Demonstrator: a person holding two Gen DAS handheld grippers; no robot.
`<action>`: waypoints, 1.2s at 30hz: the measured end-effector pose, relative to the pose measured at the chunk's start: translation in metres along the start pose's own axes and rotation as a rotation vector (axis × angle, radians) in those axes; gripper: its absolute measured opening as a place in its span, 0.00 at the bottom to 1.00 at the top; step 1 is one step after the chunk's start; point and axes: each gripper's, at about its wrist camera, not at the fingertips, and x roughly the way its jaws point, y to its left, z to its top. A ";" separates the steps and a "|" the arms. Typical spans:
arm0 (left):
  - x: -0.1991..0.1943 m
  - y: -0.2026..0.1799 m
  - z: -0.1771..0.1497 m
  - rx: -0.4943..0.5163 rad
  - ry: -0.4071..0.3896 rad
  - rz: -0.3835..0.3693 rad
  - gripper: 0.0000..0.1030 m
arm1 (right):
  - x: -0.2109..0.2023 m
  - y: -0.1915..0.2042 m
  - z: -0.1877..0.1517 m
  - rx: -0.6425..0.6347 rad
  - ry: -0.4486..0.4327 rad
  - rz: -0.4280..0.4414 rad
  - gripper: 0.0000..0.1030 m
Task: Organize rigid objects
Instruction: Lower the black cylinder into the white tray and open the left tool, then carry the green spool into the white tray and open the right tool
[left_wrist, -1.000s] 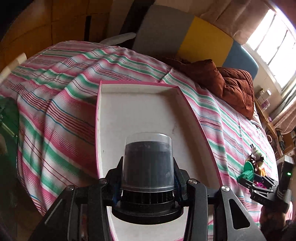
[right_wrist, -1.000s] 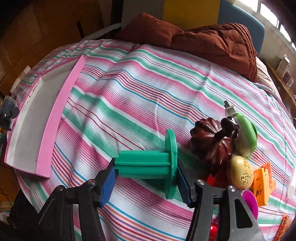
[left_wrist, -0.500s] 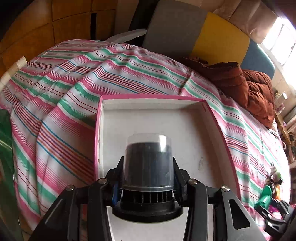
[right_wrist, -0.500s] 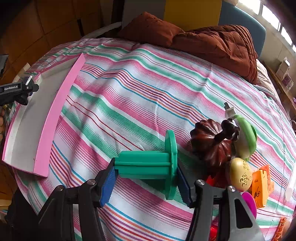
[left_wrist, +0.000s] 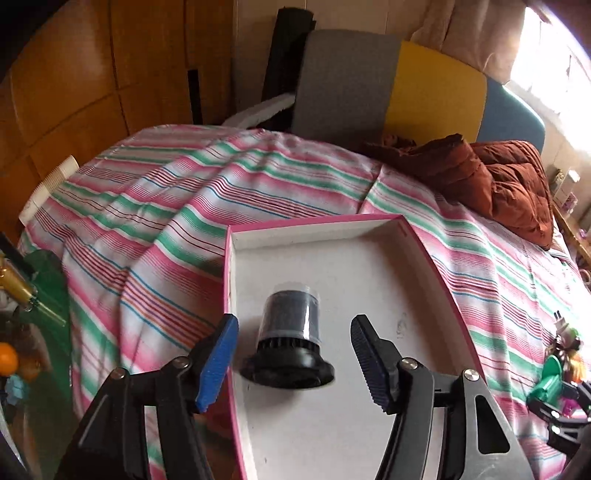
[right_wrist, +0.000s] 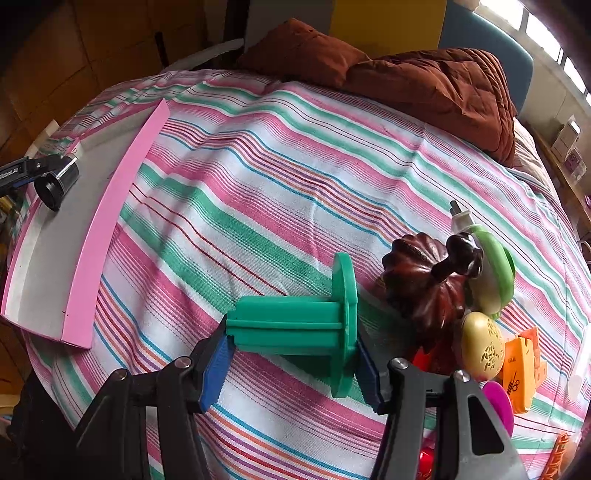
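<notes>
The left gripper (left_wrist: 293, 350) stands with its blue-padded fingers (left_wrist: 218, 363) spread wide apart, touching nothing. Between them, and free of both, a black canister with a clear cap (left_wrist: 288, 345) sits on the white floor of a pink-rimmed tray (left_wrist: 373, 221), near the tray's left wall. In the right wrist view the same canister (right_wrist: 57, 181) appears tilted at the tray's far end, beside the left gripper's tip.

The right gripper (right_wrist: 291, 363) is clamped on a green spool (right_wrist: 295, 323), one finger against the end of its ribbed shaft, the other against its round flange. Just beyond the flange lies a cluster of small objects: a dark brown carved gourd (right_wrist: 424, 284), a green-rimmed round piece (right_wrist: 495, 273), a golden egg (right_wrist: 482, 345) and an orange plastic piece (right_wrist: 521, 363).

Everything rests on a bed covered with a pink, green and white striped sheet (right_wrist: 280, 184). A rust-brown quilt (right_wrist: 436, 81) is bunched at the head, against grey, yellow and blue headboard panels (left_wrist: 436, 88). Wooden wall panelling (left_wrist: 92, 74) fills the left side; daylight comes from a window (right_wrist: 569, 62) at right.
</notes>
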 end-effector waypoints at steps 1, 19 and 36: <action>-0.006 0.000 -0.004 0.001 -0.006 -0.004 0.63 | 0.000 0.000 0.000 0.001 -0.001 -0.002 0.57; -0.074 -0.025 -0.069 0.120 -0.054 -0.002 0.65 | -0.001 -0.002 -0.004 0.020 -0.032 -0.034 0.57; -0.093 -0.024 -0.078 0.124 -0.093 -0.014 0.66 | 0.002 -0.005 -0.003 0.092 -0.047 -0.054 0.57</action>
